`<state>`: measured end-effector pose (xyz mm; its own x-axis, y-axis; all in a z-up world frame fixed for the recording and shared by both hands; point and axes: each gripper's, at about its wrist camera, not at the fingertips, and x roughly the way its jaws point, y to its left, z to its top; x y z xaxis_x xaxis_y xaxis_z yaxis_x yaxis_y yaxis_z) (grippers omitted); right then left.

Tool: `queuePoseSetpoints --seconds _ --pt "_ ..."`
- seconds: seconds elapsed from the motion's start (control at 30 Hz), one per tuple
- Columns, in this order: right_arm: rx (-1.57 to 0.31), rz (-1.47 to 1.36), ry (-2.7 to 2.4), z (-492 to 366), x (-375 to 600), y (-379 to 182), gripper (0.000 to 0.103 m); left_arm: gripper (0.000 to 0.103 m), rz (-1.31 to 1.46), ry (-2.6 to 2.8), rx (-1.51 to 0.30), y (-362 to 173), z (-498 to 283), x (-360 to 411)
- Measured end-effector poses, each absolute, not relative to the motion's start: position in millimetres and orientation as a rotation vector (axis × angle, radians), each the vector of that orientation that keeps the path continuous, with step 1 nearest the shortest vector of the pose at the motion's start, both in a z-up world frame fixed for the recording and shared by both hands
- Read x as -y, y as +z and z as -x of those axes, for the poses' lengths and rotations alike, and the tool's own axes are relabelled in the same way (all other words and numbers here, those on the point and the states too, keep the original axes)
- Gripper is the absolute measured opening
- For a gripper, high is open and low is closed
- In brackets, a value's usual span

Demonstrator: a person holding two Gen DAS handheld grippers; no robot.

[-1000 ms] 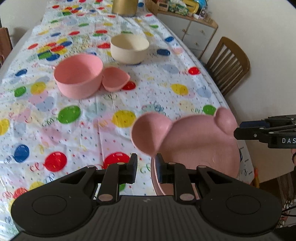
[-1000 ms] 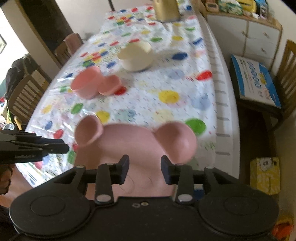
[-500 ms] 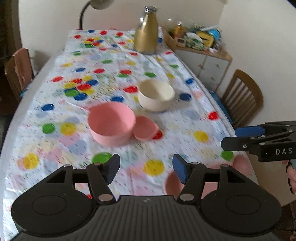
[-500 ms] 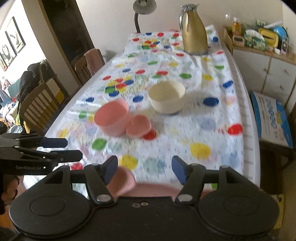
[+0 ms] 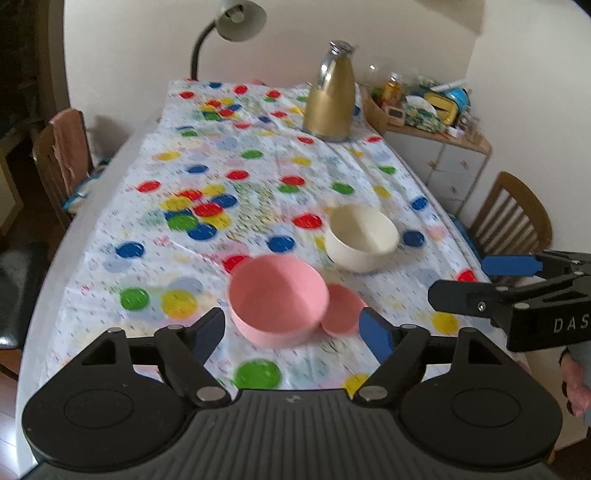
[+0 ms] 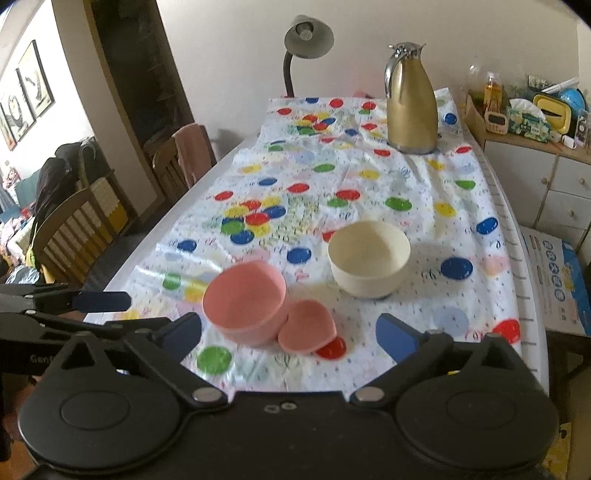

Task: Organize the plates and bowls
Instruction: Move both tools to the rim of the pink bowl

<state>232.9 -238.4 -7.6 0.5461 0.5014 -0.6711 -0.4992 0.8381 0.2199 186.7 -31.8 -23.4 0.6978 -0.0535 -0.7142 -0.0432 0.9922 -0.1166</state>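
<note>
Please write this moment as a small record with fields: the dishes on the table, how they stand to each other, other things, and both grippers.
surface: table with white dotted plastic cloth
dish 1: large pink round bowl, upright
dish 2: small shallow pink dish, tilted, leaning on the pink bowl's side
dish 3: cream round bowl, upright, apart from the pink ones
far end: gold metal jug; grey desk lamp
left gripper: jaws opening, nothing between them
right gripper: jaws opening, nothing between them

Soft daylight, fairly bright, mild motion blur on the bowls (image 5: 277,300) and tablecloth (image 6: 369,192), fisheye bending toward the rims, dark corners, lamp (image 6: 308,35) unlit at 12 o'clock
</note>
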Motion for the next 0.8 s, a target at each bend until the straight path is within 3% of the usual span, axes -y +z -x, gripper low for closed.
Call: queuePoseSetpoints --seconds 0.4,0.8 --pt "-0.851 -0.003 0.548 -283 188 -35 0.101 0.08 0.163 0.085 -0.835 -59 -241 -13" --pt "-1.0 0.027 0.487 -324 160 -85 0.081 0.08 0.239 0.107 -0.978 -114 -278 -36"
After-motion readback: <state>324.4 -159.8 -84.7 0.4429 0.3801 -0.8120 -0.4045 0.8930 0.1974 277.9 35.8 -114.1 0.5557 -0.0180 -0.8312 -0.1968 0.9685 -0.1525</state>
